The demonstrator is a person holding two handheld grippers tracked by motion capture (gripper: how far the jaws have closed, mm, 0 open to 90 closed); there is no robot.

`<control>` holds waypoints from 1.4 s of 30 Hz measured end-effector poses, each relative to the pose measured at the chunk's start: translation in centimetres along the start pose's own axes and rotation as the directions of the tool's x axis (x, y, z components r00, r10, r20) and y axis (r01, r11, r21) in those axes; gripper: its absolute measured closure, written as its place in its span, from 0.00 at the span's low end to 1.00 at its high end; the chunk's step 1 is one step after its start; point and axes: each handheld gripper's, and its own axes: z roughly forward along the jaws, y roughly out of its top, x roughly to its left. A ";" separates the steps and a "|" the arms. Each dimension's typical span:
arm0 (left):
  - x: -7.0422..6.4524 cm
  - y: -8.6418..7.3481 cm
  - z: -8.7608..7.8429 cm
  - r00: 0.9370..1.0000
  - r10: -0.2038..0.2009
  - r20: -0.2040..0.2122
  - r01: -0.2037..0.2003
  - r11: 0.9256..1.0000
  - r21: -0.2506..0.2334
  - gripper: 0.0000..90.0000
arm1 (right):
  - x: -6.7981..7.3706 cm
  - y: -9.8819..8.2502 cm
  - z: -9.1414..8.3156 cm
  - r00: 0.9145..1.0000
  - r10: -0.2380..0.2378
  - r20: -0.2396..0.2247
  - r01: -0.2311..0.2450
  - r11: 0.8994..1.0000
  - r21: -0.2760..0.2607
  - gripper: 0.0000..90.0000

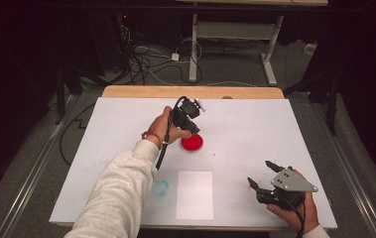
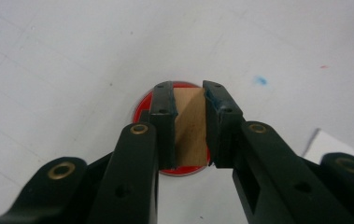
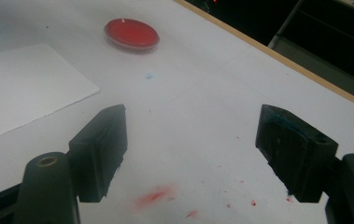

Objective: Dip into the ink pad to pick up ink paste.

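My left tongs (image 2: 188, 100) are clamped on a wooden block (image 2: 191, 128), held directly over the red dish (image 1: 192, 143) near the middle of the bench (image 1: 255, 124). My right tongs (image 3: 191, 154) stand wide apart above bare, red-flecked bench surface at the near right. A white paper sheet (image 1: 194, 195) lies near the front edge.

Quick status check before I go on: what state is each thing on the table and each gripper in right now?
Left gripper: shut on wooden block, over the dish.
Wooden block: clamped between the jaws.
Red dish: flat on the table, red inside.
Right gripper: open, holding nothing.
White sheet: flat, unmarked.
Table cover: red and blue smears.
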 end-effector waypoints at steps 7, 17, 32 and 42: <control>0.2 -0.6 2.4 1.000 -0.018 0.023 0.018 0.999 0.040 0.82 | 0.0 -0.1 0.1 1.000 -0.002 -0.004 0.002 1.000 0.008 0.28; 0.2 -1.0 4.2 0.999 -0.028 0.029 0.026 0.997 0.072 0.82 | 0.0 -0.1 0.1 1.000 -0.005 -0.007 0.005 1.000 0.012 0.28; 0.6 -2.0 4.4 0.998 -0.045 0.053 0.045 0.999 0.016 0.82 | -0.1 -0.1 0.0 1.000 -0.002 0.018 0.002 1.000 0.006 0.28; 0.0 -1.7 4.5 0.999 -0.029 0.016 0.029 0.999 0.037 0.82 | 0.0 -0.1 0.0 1.000 -0.006 0.020 0.005 1.000 0.013 0.28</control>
